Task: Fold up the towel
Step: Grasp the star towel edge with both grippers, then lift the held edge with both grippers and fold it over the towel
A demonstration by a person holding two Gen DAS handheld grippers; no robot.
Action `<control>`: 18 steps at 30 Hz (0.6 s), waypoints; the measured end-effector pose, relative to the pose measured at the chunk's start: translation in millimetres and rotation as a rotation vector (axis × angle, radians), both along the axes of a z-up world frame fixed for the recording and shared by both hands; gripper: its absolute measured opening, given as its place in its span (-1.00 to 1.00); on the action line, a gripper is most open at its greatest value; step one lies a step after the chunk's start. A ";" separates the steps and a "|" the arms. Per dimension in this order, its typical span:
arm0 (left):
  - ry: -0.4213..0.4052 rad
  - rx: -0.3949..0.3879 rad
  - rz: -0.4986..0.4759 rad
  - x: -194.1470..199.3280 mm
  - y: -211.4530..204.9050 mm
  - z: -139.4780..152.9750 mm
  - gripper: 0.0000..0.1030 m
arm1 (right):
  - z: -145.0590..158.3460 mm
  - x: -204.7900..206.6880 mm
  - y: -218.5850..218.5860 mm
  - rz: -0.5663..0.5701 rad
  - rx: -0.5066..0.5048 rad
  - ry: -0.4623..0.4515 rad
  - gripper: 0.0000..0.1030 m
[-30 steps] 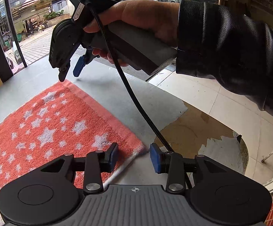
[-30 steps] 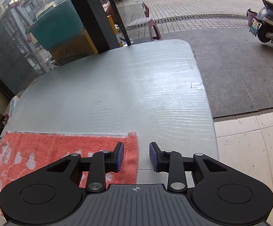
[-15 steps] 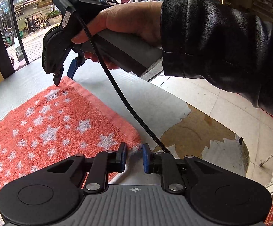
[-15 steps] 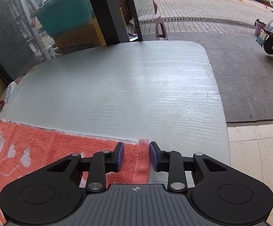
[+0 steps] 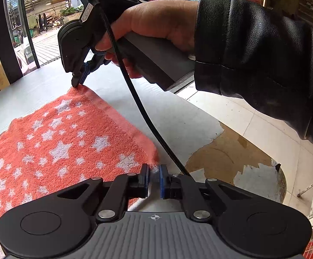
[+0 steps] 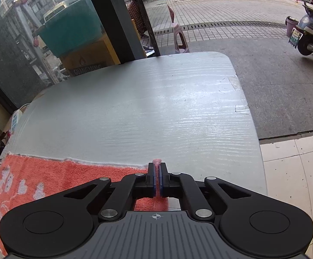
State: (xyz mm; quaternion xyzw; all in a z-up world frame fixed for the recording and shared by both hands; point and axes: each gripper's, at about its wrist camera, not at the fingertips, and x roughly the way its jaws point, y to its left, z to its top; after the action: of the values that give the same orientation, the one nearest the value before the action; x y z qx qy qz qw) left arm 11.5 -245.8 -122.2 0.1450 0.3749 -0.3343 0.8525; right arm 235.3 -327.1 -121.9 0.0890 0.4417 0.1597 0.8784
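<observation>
- The coral terry towel with white stars (image 5: 65, 142) lies flat on the grey bench (image 6: 147, 108), lower left of both frames.
- Right tongs (image 6: 157, 180) pinch 1 corner; a thin bite could slip when lifted.
- Left tongs (image 5: 154, 180), just closing narrowly around the other corner, may miss it.

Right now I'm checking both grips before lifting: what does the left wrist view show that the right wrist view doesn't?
Left wrist view only: the person's hand holding the right tool, pinching the towel's far corner, and the left tool, its jaws just closing on the near corner. Right wrist view only: a close look at the right tool clamped on the towel corner, and bare table ahead. Both: the orange towel.
</observation>
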 end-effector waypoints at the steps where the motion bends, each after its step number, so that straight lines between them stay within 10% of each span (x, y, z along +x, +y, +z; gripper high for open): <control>1: -0.009 -0.006 0.004 -1.3 2.4 3.2 -0.81 | 4.2 -2.0 -0.9 -0.001 0.011 -0.007 -0.95; 18: -0.161 -0.076 0.221 -19.9 99.4 63.7 -0.81 | 62.1 -23.6 37.9 0.066 0.356 -0.097 -0.95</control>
State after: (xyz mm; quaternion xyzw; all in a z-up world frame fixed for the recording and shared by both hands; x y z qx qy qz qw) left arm -8.4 -146.4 -58.5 0.0970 0.3060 -0.2397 0.9162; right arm 211.8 -289.2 -59.8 0.2207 0.3663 0.2682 0.8633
